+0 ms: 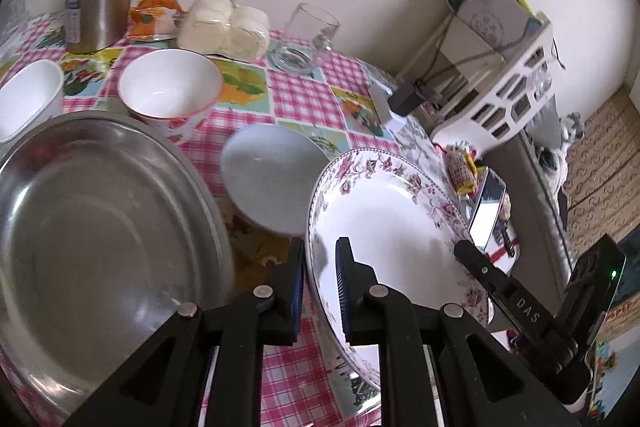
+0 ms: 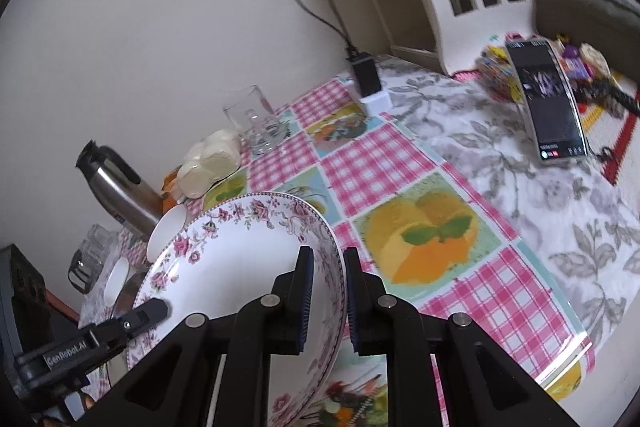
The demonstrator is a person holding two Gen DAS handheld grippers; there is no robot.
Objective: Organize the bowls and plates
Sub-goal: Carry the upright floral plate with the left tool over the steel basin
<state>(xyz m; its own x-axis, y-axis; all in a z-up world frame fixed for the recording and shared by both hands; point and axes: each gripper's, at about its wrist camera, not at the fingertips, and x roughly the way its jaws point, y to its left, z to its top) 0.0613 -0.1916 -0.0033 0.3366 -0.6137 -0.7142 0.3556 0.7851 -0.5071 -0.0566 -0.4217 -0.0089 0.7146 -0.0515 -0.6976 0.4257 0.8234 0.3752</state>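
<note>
Two claws pinched one floral plate [image 1: 384,211]: the left claw [image 1: 320,267] and right claw [image 2: 325,267] clamped opposite rims. It hung tilted above the bench [image 2: 400,163].

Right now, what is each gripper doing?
Left gripper: closed on the flowered plate's rim.
Right gripper: closed on the same plate's opposite rim.

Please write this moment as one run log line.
left gripper: shut on plate rim | right gripper: shut on opposite rim | plate: tilted, above table | metal basin: beside
</note>
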